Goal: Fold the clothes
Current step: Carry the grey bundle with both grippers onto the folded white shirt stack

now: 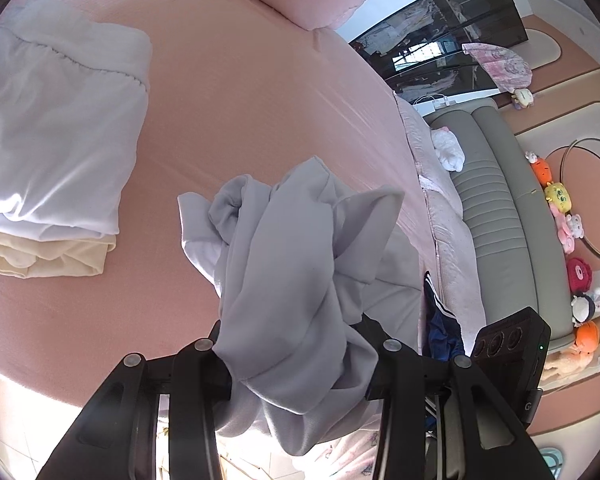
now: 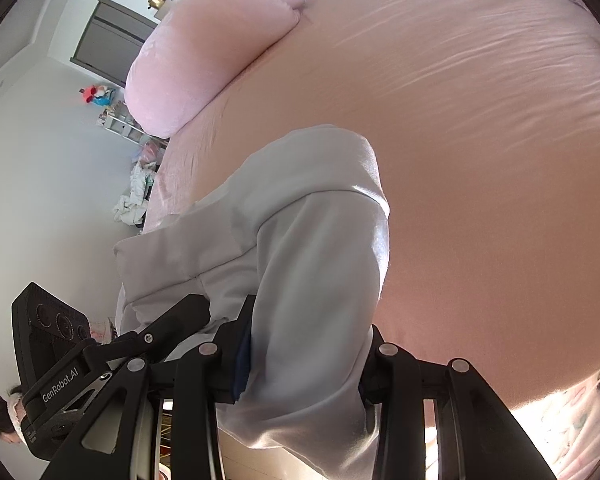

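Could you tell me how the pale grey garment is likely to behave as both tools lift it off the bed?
Probably floppy: the grey garment bunches and droops around the left tool. Likely light, since its folds hang loosely from the right tool. It may sag between the two grips.

Pale grey garment (image 1: 284, 264) hangs bunched and crumpled above the pink bed (image 1: 240, 100).

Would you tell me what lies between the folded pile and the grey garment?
Only bare pink sheet lies between the folded pile and the grey garment, in the left wrist view.
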### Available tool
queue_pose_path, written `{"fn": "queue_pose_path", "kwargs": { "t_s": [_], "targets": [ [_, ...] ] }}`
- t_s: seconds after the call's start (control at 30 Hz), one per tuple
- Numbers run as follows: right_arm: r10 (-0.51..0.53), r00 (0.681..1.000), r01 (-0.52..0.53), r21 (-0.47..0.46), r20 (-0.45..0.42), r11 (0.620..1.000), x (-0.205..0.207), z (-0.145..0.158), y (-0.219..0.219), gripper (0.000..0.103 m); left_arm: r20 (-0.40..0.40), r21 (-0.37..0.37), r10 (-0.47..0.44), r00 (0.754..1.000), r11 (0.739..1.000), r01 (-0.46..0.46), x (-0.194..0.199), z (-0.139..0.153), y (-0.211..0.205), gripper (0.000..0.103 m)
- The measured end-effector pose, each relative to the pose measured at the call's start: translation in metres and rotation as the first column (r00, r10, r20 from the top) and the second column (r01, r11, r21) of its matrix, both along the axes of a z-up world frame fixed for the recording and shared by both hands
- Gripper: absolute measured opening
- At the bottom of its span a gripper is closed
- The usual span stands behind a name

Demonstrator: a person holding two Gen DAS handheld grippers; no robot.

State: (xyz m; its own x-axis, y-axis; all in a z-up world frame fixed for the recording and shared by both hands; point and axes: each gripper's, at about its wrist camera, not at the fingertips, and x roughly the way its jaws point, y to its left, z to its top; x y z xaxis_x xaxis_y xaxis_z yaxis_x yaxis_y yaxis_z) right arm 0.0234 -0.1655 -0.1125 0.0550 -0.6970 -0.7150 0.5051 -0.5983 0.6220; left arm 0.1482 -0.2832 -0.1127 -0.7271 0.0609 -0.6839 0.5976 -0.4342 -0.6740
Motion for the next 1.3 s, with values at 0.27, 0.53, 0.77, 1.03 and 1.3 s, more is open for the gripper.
{"fn": "queue_pose_path", "kwargs": {
  "t_s": [0.27, 0.53, 0.77, 1.03, 1.3],
  "targets": [
    [0.03, 0.999, -0.031, -0.024, -0.033, 0.999, -0.008, 0.03, -0.033, 0.038, -0.026, -0.037, 0.058, 0.998, 0.998, -0.059, 0.001, 0.024, -0.024, 0.038],
    [0.091, 0.993, -0.097, -0.082, -0.073, 0.992, -0.006, 0.066, -0.043, 0.038, -0.07, -0.114, 0.123, 0.99, 0.985, -0.13, 0.01, 0.064, -0.053, 0.038],
    [0.167, 0.979, -0.18, -0.115, -0.118, 0.977, 0.01, 0.093, -0.085, 0.038, -0.09, -0.151, 0.197, 0.976, 0.966, -0.209, 0.031, 0.087, -0.083, 0.038],
    [0.257, 0.96, -0.27, -0.118, -0.113, 0.956, 0.038, 0.092, -0.138, 0.038, -0.078, -0.153, 0.27, 0.96, 0.948, -0.279, 0.06, 0.086, -0.108, 0.038],
    [0.343, 0.937, -0.349, -0.112, -0.067, 0.93, 0.06, 0.072, -0.173, 0.038, -0.038, -0.166, 0.322, 0.946, 0.931, -0.324, 0.076, 0.072, -0.124, 0.038]
  ]
}}
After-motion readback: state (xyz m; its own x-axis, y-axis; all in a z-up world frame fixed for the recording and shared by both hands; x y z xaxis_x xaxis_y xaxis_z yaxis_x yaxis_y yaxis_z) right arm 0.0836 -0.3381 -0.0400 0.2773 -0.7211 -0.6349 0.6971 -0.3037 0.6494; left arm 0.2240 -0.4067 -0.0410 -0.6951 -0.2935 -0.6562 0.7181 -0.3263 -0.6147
